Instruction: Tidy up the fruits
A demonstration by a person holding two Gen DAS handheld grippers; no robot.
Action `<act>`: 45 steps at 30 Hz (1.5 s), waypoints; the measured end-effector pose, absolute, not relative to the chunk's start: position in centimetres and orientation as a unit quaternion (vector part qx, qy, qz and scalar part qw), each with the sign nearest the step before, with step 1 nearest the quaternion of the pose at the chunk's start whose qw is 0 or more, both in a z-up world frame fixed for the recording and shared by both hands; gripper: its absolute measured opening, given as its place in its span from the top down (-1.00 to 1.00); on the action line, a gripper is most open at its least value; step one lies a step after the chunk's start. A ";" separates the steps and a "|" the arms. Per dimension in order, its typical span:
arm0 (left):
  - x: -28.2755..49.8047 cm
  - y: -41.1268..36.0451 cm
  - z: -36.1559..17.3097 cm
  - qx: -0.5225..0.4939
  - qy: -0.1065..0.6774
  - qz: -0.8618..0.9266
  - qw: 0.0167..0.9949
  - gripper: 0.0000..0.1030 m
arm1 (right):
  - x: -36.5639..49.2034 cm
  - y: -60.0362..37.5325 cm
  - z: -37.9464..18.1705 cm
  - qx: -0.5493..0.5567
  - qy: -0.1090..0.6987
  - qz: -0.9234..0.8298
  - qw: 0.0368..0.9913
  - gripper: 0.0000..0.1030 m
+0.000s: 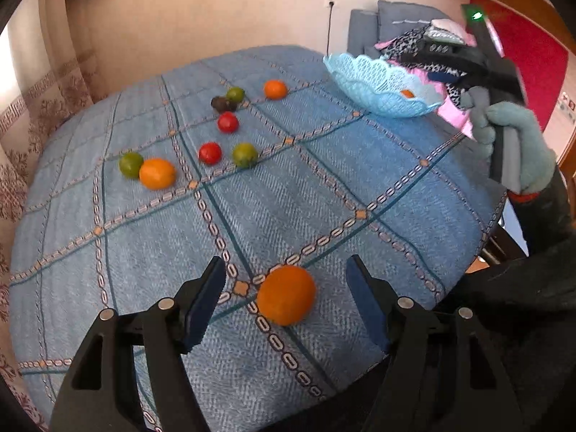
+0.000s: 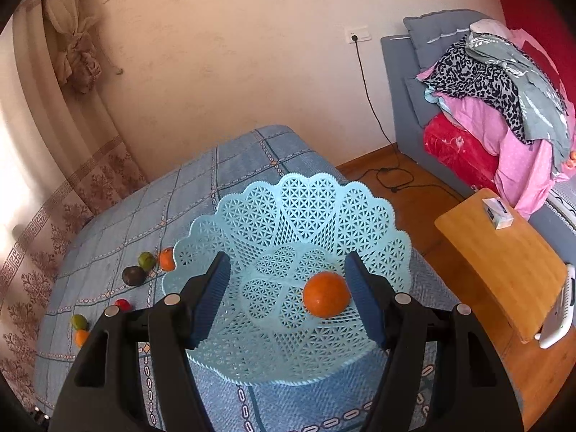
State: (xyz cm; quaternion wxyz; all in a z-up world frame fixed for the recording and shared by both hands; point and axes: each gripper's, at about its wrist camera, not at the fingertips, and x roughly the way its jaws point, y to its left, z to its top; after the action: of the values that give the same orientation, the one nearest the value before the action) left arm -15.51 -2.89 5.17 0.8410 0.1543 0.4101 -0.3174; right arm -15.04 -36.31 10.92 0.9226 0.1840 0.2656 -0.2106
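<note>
In the left wrist view, the left tongs (image 1: 286, 297) stand wide open with 1 orange (image 1: 286, 295) lying on the blue cloth (image 1: 360, 165) between the 2 blue pads, nearer the right pad than the left, and touching neither that I can tell. To take it well, I judge the tongs should shift a little right so the fruit sits centred, go low enough for the pads to meet its widest part, then close gently, since a round fruit can roll out of a lopsided squeeze. Well ahead of the tongs lie 8 more fruits, among them a red one (image 1: 210, 153) and a green one (image 1: 244, 154); far ahead to the right sits the lace basket (image 1: 363, 75). In the right wrist view, the right tongs (image 2: 286, 297) are spread open and grip nothing, directly over the basket (image 2: 288, 212), and a second orange (image 2: 325, 294) rests inside the bowl, just beside the right pad. Here the sensible course seems to be lifting clear without nudging the basket rim, leaving room for the left tongs' delivery.
</note>
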 end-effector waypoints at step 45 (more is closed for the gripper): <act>-6.1 -24.8 9.8 0.144 0.348 -0.413 0.829 0.25 | -15.4 -39.9 10.1 0.222 0.269 -0.229 0.909 -0.31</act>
State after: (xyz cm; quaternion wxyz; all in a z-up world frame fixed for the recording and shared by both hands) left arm -6.08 -24.82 9.80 0.8290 0.1438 0.3482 -0.4133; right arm -15.37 -39.91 10.07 0.9087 0.2219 0.2691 -0.2295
